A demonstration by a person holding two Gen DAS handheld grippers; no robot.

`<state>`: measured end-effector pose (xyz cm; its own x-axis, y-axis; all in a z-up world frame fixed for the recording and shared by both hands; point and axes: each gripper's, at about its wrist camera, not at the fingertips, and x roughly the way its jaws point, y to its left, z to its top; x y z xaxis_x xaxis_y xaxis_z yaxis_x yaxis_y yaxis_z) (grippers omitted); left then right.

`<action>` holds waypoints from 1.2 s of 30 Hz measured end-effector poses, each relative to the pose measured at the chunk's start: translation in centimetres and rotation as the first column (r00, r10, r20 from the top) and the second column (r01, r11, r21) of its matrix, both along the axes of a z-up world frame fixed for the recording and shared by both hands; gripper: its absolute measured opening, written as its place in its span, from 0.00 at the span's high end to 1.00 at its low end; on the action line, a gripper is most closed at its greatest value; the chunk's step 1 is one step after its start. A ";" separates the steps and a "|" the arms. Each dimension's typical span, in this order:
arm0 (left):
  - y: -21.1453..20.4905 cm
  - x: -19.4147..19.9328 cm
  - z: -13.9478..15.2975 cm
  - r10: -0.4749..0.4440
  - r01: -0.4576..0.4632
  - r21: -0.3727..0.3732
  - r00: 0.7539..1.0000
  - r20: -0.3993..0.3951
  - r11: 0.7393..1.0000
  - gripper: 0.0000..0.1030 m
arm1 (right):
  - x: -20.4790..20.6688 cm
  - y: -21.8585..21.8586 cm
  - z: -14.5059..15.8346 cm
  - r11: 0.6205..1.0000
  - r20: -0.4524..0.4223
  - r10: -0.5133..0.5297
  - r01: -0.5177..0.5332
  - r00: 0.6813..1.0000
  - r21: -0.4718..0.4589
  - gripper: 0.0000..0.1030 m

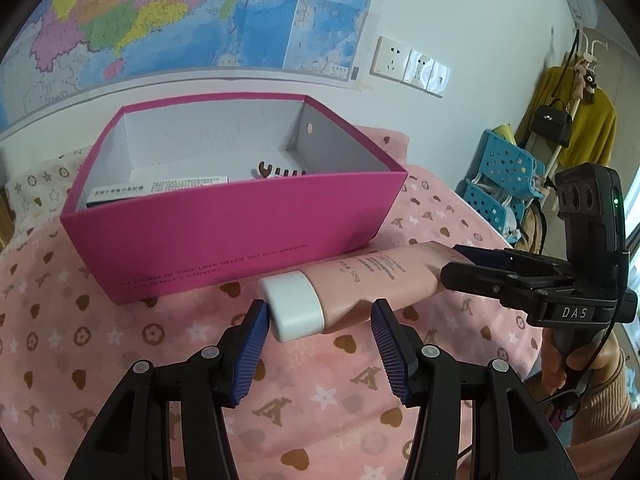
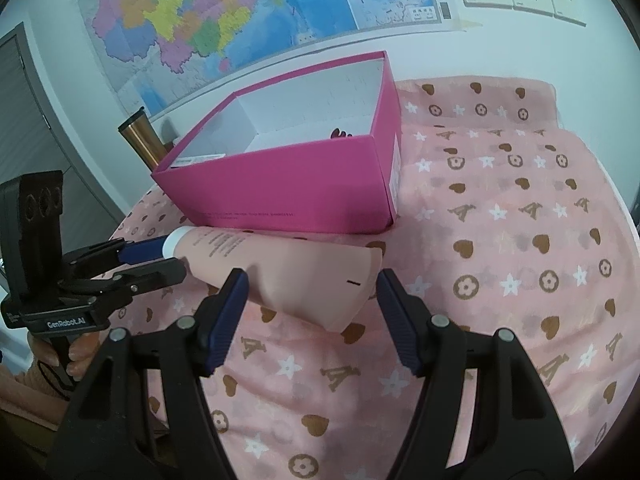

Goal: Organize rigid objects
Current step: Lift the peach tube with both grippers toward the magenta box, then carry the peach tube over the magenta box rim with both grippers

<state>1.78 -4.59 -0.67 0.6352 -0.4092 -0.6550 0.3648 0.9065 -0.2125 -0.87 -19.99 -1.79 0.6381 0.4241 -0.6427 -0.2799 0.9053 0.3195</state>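
My left gripper (image 1: 318, 322) straddles the white cap (image 1: 294, 306) of the pink tube (image 1: 360, 280), my right gripper (image 2: 312, 290) its crimped end; both jaws gape, unclamped. I should squeeze evenly, then lift the tube over the magenta box (image 1: 224, 232) just behind it.

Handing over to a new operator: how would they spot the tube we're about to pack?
Find the open magenta box on the pink patterned cloth. Lying along the cloth just in front of its printed wall is a pale pink squeeze tube. Its chunky white cap and flat crimped tail set it apart.
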 end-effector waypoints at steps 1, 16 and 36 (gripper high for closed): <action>0.0 -0.1 0.1 0.001 -0.001 0.000 1.000 0.003 1.000 0.49 | 0.0 0.0 0.1 1.000 0.002 0.001 -0.001 1.000 -0.001 0.34; -0.2 0.0 0.8 0.000 0.000 0.004 1.000 0.031 1.000 0.49 | 0.3 0.0 1.0 1.000 0.025 -0.002 0.002 1.000 -0.008 0.34; -0.2 0.3 2.1 -0.002 0.001 0.007 0.997 0.078 1.000 0.46 | 0.8 0.1 2.1 1.000 0.059 0.004 -0.003 0.998 -0.017 0.34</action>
<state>2.09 -4.78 1.40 0.6837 -0.4058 -0.6066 0.3815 0.9073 -0.1769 -0.03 -19.90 0.34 0.6736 0.4155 -0.6113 -0.3008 0.9096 0.2867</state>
